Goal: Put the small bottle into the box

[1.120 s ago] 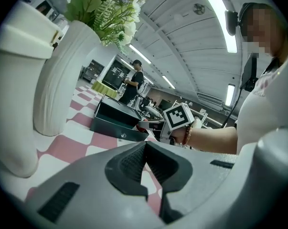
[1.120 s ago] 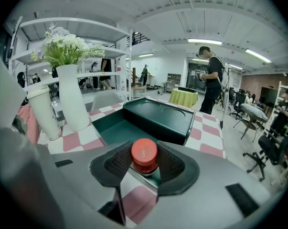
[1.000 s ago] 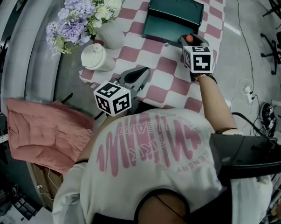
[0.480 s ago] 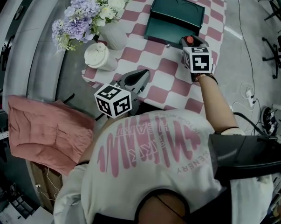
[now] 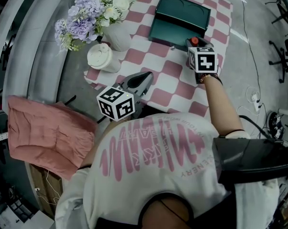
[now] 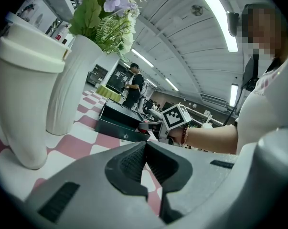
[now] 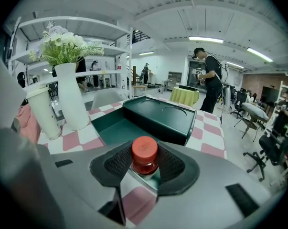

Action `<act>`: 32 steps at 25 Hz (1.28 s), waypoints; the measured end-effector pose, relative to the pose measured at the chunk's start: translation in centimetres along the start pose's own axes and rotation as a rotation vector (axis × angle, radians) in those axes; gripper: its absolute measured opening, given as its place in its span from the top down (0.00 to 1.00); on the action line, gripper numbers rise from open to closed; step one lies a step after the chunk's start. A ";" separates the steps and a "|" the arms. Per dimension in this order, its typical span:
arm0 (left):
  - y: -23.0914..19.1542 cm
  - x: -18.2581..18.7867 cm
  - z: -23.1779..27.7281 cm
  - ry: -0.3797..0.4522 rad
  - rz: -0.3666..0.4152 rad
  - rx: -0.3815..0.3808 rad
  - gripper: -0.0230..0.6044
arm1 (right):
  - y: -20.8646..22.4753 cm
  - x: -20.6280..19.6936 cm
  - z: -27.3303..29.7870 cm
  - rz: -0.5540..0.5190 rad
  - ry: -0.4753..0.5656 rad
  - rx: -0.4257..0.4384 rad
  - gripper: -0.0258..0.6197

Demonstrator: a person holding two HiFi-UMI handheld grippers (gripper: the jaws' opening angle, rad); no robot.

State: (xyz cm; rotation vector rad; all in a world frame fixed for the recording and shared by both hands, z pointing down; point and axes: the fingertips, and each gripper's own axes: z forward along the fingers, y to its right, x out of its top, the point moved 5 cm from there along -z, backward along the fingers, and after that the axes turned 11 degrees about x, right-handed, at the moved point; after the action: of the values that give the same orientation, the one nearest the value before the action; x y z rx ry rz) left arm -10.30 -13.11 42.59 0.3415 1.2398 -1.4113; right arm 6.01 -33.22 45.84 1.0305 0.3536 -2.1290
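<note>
The right gripper [image 7: 144, 162] was clenched on the small bottle [image 7: 144, 152] just short of the open box [image 7: 116, 127], apparently pinching it only near its top, so it could swivel, slip or clip the box's near wall, while the left gripper [image 6: 144, 151] sat closed and empty.

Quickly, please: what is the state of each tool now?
Left tool: closed, nothing between its jaws.
Right tool: closed on the small bottle.

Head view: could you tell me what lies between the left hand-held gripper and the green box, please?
Only bare checked tablecloth, in the head view.
</note>
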 end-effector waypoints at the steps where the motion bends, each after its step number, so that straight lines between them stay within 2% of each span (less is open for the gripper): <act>1: 0.0 0.0 0.0 0.000 0.001 0.000 0.95 | 0.0 0.0 0.0 -0.001 0.002 -0.001 0.72; 25: 0.1 0.2 0.4 0.006 -0.005 0.008 0.95 | 0.1 -0.1 -0.1 0.011 0.007 0.031 0.72; 32: -0.4 0.2 -0.3 0.014 -0.008 0.028 0.95 | 0.1 -0.3 -0.3 -0.034 0.041 0.057 0.72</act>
State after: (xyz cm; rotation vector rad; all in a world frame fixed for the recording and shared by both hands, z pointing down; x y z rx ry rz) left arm -10.81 -13.08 42.44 0.3669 1.2353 -1.4360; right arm 6.36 -33.02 45.90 1.1094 0.3338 -2.1615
